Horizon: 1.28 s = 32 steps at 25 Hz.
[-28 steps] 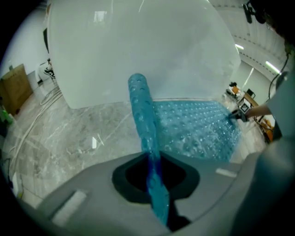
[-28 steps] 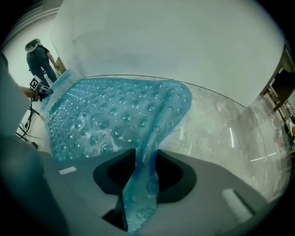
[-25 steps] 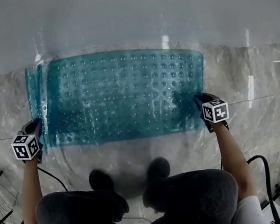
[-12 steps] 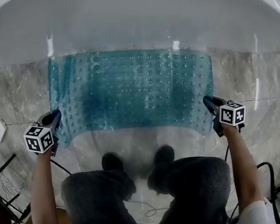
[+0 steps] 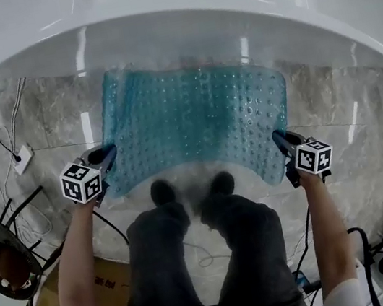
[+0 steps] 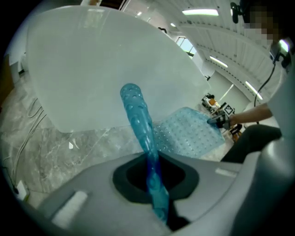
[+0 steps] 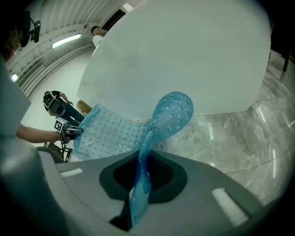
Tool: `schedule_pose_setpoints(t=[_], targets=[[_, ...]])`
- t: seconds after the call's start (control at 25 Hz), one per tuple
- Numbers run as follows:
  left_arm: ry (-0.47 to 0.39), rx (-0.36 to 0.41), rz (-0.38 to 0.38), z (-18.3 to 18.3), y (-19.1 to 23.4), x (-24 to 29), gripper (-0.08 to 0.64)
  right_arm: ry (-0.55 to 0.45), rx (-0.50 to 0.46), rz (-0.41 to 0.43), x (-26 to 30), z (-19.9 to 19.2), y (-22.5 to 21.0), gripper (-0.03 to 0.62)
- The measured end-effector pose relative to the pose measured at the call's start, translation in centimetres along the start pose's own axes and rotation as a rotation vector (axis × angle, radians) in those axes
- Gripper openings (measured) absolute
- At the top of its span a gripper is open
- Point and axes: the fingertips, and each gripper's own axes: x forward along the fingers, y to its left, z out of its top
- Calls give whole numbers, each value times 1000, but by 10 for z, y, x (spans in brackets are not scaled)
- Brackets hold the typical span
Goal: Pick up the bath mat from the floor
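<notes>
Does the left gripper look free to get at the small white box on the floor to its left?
Probably not. Bare floor leads to the small white box, but the left gripper is shut on the bath mat, which the right gripper holds too.

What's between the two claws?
The teal bath mat spans from the left claw to the right claw, pinched at both edges, in the head view.

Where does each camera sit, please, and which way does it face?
Head view: on the person's head, steeply down at the translucent teal studded bath mat; arms, legs, left gripper, right gripper show.
Left gripper view: on that gripper, along its grey jaws, shut on the mat, towards the white bathtub.
Right gripper view: likewise on that gripper.
Shared: each gripper view shows the other gripper.
</notes>
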Motion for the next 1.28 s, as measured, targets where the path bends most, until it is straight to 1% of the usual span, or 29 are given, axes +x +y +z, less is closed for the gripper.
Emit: schedule_pose_setpoints(t=[0.08,0.2,0.28,0.4,0.52,0.6,0.76,0.84,0.92,1.0,1.12,1.28], targets=[[-7,-9,-19,14,-24,-29,18,-10,27,10,-33,9,25,26],[-36,-19,-67,35,-65,-83,18,-42,81,51,-91,21,70,26],[-64,-22,-99,51,-92,-123,18,-75,115,87,-129,31,105,28],[-106,-21,-119,75,-125,-184,18,-144,155,143,-182,47,161,28],[-135,-38,-142,89,-165,-256,18,-204,211,188,-240,50,226,29],[-159,-49,-164,99,-193,-309,18,-250,264,218,-280,49,274,29],[-235,-86,-217,138,-243,-408,18,-392,396,321,-351,68,369,31],[-254,-109,-248,156,-273,-451,18,-442,429,352,-391,75,410,32],[-270,-121,-275,169,-299,-490,18,-489,437,381,-428,80,446,32],[-279,-123,-290,174,-321,-527,18,-525,432,401,-461,81,481,32],[-292,-137,-307,175,-349,-577,18,-556,401,404,-507,73,528,34],[-355,-179,-351,178,-386,-627,18,-595,347,431,-561,65,574,35]])
